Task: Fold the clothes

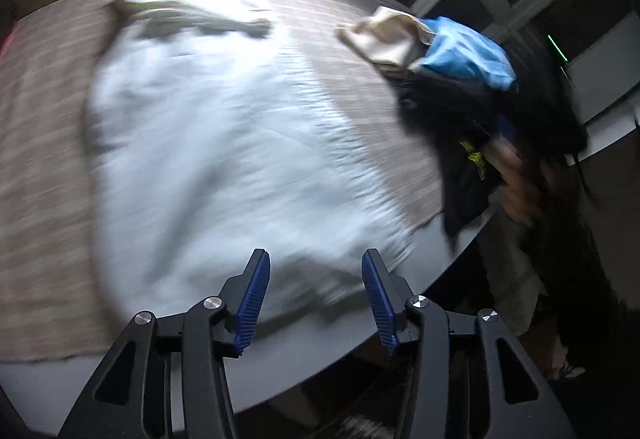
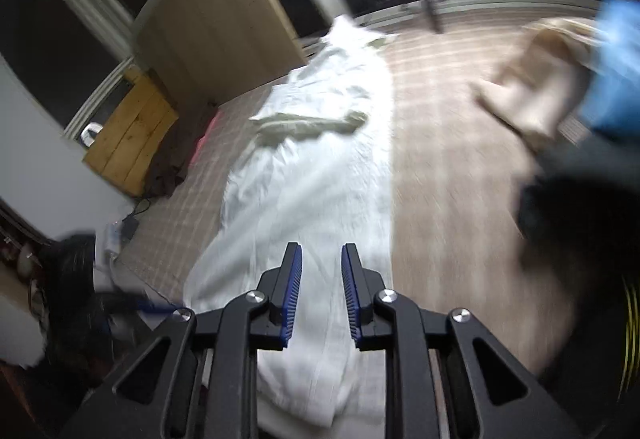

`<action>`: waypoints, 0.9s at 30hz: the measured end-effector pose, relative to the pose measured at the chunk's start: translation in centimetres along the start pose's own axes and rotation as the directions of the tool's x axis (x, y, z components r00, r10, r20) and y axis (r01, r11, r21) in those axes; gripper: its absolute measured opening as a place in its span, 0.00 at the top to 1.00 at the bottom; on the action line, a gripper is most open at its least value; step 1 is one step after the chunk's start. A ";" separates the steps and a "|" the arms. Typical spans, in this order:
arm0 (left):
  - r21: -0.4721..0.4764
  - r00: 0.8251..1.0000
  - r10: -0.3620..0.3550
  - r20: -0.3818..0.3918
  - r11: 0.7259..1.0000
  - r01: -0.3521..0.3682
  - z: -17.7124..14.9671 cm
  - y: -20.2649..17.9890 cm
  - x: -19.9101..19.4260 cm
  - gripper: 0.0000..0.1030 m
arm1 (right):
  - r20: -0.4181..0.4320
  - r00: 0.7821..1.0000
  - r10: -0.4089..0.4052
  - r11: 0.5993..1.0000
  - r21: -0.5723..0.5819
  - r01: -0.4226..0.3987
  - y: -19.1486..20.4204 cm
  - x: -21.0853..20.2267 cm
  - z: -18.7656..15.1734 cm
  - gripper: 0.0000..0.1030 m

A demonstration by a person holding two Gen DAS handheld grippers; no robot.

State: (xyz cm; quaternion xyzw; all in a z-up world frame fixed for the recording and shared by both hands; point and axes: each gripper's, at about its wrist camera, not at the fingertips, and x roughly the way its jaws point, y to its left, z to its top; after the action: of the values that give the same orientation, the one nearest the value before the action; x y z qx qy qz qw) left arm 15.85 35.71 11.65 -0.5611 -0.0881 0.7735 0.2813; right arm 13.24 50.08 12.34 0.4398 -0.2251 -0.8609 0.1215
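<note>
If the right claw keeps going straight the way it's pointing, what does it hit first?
Probably the white garment: the open, empty right claw points straight down at it, though blur makes depth uncertain.

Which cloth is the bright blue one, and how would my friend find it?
Start at the big table with the brown checked cover, where a long white garment lies spread down the middle. Look to the side pile of clothes near the table's edge. The bright blue cloth sits there, between a cream cloth and black clothes, and nothing else there is blue.
</note>
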 end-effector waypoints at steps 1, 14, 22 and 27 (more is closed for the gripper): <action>-0.004 1.000 0.001 0.000 1.000 -0.001 0.4 -1.2 1.4 0.55 | -0.042 0.999 0.009 1.000 0.002 -0.009 -0.4 1.5 1.8 0.80; -0.010 0.934 0.355 -0.039 0.935 -0.355 1.3 -6.6 10.7 0.48 | -0.316 0.949 -0.005 0.983 -0.177 -0.053 -3.0 13.7 9.3 0.80; 0.016 0.910 0.413 -0.032 0.911 -0.412 0.9 -5.8 10.7 0.76 | -0.368 0.927 0.074 0.976 -0.166 -0.144 -3.3 14.3 10.4 0.80; -0.171 0.955 0.291 -0.058 0.940 -0.297 0.8 -1.6 9.0 0.98 | -0.372 0.922 0.105 0.971 -0.161 -0.175 -3.4 13.2 10.5 0.80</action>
State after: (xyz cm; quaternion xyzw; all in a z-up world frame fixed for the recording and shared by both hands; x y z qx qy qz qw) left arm 13.71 42.00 5.29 -0.6029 -0.0677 0.7869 0.1128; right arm -3.05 50.59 6.80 0.5592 -0.1461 -0.7722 0.2639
